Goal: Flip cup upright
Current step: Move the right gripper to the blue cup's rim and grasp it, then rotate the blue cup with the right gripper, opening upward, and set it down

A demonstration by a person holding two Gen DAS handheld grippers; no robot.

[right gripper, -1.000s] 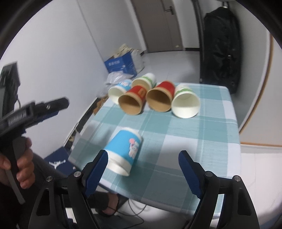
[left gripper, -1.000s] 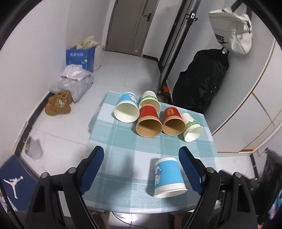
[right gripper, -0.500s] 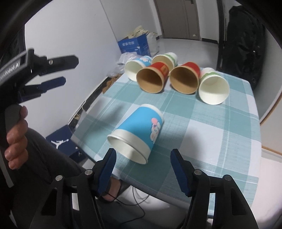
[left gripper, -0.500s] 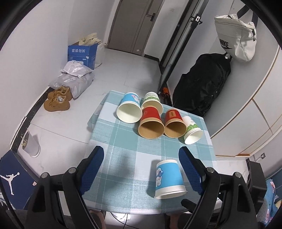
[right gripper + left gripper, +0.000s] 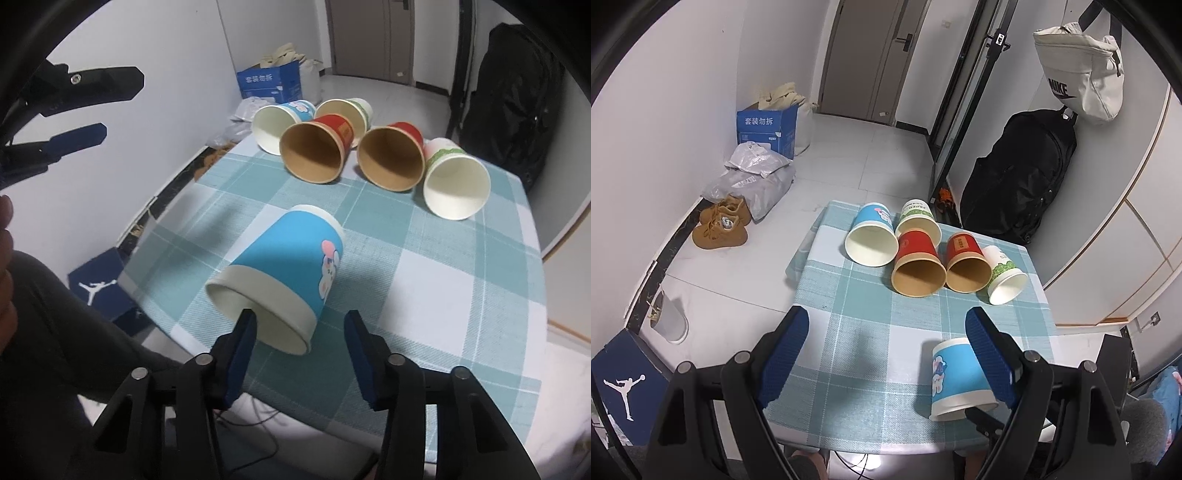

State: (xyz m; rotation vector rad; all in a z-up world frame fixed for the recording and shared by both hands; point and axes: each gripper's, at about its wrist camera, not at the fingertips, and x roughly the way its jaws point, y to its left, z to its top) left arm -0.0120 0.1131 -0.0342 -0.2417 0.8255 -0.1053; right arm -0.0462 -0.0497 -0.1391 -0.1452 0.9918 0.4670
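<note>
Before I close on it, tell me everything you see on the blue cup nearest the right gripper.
The blue cup looks like paper: blue wall with a cartoon print, white band at the mouth, white rolled rim. It lies on its side alone on the checked tablecloth, mouth facing the right gripper, base toward the other cups. One finger sits at the mouth, possibly just inside; contact isn't clear. Jaws are open.

near cup (image 5: 280,280): I'm seeing it lying on its side at the near edge of the table (image 5: 424,280), mouth facing my right gripper (image 5: 299,332)
right gripper: it's sitting right at that mouth, left finger (image 5: 242,332) in front of the rim
far cups (image 5: 369,147): five lying on their sides in a row at the back, well apart from the near one
left gripper (image 5: 886,345): I'm holding it above the near left part of the table, the near cup lying by its right finger (image 5: 988,354)
</note>
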